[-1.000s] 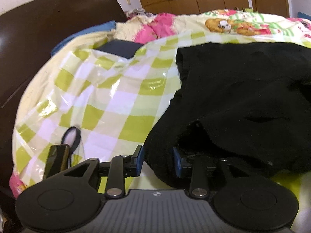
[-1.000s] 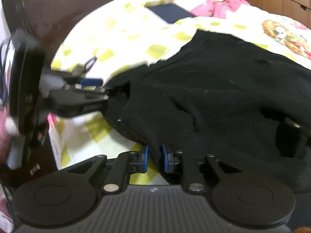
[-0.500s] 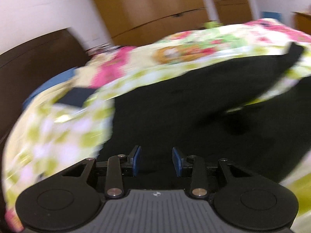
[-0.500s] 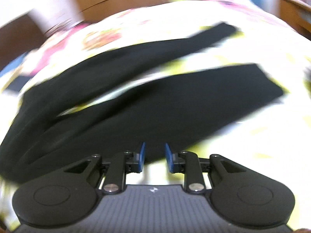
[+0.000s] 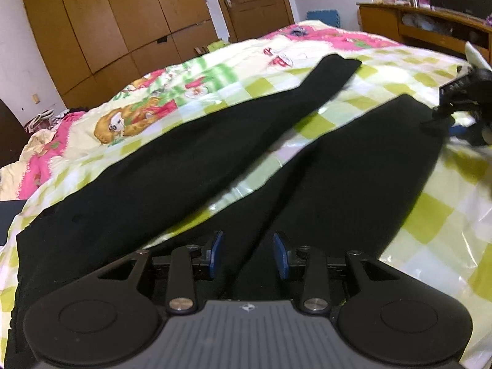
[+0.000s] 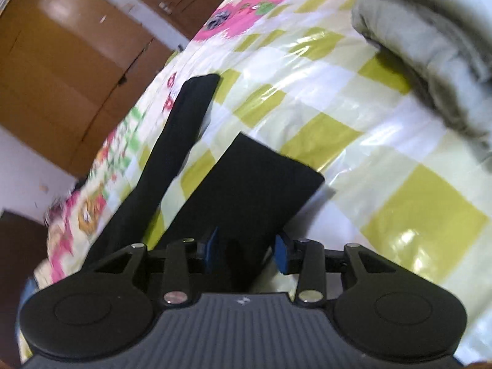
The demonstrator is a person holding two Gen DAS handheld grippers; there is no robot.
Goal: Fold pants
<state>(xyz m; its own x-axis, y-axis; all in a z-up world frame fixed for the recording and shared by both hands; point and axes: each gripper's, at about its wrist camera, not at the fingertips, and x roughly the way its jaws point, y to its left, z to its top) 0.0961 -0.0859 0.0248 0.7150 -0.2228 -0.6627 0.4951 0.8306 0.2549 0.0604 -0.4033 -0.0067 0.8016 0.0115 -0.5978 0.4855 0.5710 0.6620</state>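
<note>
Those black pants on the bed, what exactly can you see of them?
The black pants look like soft, matte knit fabric, with no pockets or seams that I can make out. They lie spread flat on the green-checked plastic sheet, unfolded, the two legs splayed apart in a V with sheet showing between them. The far leg is narrower; the near leg ends in a straight hem. Both open grippers, left and right, sit over the near leg, neither clamped on it.
</note>
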